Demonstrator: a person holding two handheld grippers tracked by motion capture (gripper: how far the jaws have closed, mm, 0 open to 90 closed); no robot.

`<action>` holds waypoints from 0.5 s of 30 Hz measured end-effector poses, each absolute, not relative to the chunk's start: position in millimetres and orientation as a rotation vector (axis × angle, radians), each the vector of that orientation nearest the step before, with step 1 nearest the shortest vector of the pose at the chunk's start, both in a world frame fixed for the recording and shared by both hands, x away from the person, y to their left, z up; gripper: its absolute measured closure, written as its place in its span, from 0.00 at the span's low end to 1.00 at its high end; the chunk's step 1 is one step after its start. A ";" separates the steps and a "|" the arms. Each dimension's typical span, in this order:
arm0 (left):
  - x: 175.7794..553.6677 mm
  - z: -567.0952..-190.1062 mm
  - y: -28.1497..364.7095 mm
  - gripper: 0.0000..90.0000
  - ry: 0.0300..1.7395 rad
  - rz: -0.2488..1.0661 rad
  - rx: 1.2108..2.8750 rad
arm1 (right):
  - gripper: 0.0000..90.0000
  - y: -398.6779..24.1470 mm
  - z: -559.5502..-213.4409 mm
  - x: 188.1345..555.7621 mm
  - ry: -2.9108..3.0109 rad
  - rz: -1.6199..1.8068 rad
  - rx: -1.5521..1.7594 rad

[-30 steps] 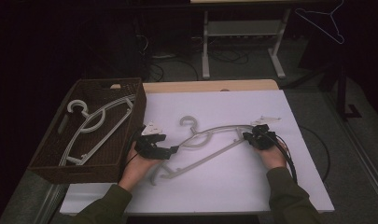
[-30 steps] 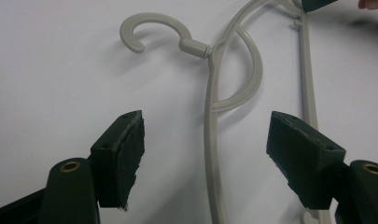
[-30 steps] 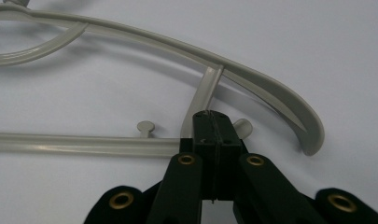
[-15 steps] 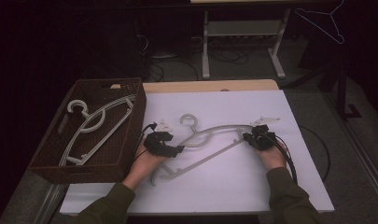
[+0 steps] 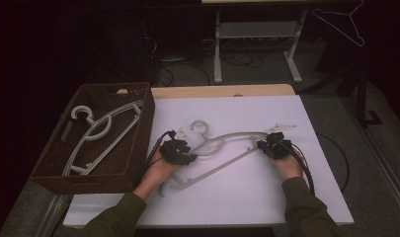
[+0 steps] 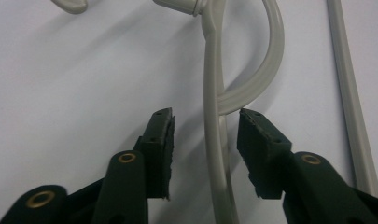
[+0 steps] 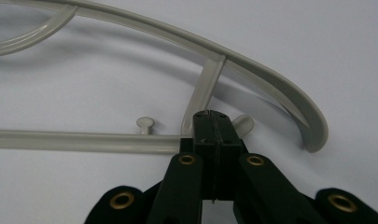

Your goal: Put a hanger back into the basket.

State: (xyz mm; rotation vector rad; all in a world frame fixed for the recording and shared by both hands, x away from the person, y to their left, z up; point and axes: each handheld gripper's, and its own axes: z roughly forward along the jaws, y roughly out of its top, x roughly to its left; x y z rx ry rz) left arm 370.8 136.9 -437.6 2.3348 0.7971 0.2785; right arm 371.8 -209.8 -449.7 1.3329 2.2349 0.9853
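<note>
On the white table (image 5: 237, 113), a grey plastic hanger (image 5: 222, 148) lies near the middle, the right gripper (image 5: 270, 147) clamped on its lower bar at one end while the left gripper (image 5: 180, 152), jaws just closing, straddles its arm without touching.

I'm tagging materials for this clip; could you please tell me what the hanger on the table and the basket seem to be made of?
Hanger: probably plastic, pale grey and smooth, with moulded ribs and a slight sheen. Basket: looks like woven wicker or rattan, dark brown and matte; the weave shows on its walls.
</note>
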 end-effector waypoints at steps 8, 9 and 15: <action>369.4 -439.2 132.6 0.85 0.785 0.283 2.352 | 1.00 -209.8 -449.8 371.9 2.235 0.986 1.333; 369.6 -438.7 132.6 0.87 0.779 0.304 2.358 | 1.00 -209.9 -449.9 371.9 2.235 0.987 1.332; 369.0 -437.1 133.4 0.90 0.803 0.305 2.335 | 1.00 -210.2 -449.4 371.7 2.237 0.984 1.324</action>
